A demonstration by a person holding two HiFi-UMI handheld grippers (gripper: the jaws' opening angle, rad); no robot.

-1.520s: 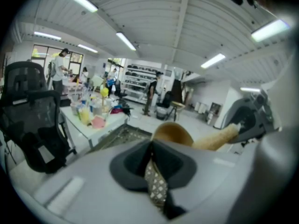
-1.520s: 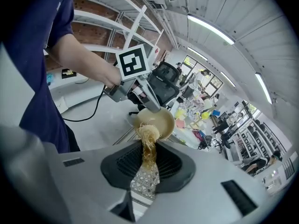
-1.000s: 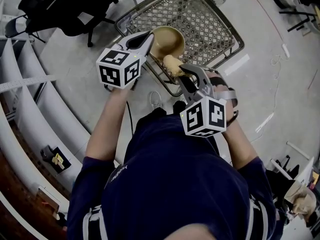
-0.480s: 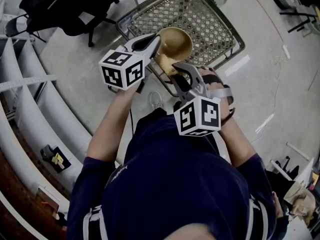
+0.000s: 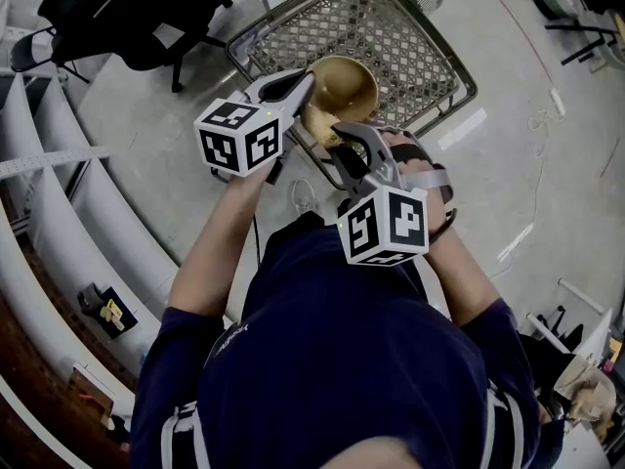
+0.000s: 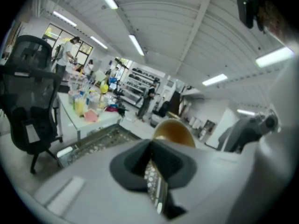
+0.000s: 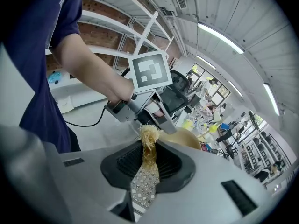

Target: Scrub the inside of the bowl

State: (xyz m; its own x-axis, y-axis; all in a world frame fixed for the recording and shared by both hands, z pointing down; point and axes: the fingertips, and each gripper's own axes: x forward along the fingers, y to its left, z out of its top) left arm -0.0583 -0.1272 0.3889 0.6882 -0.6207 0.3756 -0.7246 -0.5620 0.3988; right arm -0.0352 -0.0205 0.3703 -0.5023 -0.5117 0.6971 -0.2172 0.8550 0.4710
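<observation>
The right gripper's (image 7: 149, 156) fingers are clenched on a tan, fibrous scrubber (image 7: 149, 135), whose frayed tuft sticks up just past the dark finger pads (image 7: 126, 161) at the lower centre of the right gripper view. Just beyond that tuft, slightly right, sits the golden-brown bowl (image 7: 188, 137), and the left gripper's marker cube (image 7: 150, 70) hangs above it with a bare forearm running off to the upper left. In the left gripper view the left gripper's (image 6: 150, 146) fingers are pressed together on the near rim of the bowl (image 6: 174, 132), which rises as a rounded shape straight behind them at the frame's centre. From the head view, the left gripper (image 5: 305, 84) meets the bowl (image 5: 348, 80) at its left edge in the upper middle of the frame, while the right gripper (image 5: 342, 131) comes in from below with the scrubber (image 5: 318, 123) at the bowl's lower left rim; whether it touches the inner surface cannot be told. The bowl is held in the air over the near corner of a wire mesh basket (image 5: 391, 29) standing on the grey floor (image 5: 547, 145). A black office chair (image 5: 127, 8) occupies the upper left, and white shelves (image 5: 59, 203) curve down the left edge. A cluttered white worktop (image 6: 77, 120) shows at the left of the left gripper view.
</observation>
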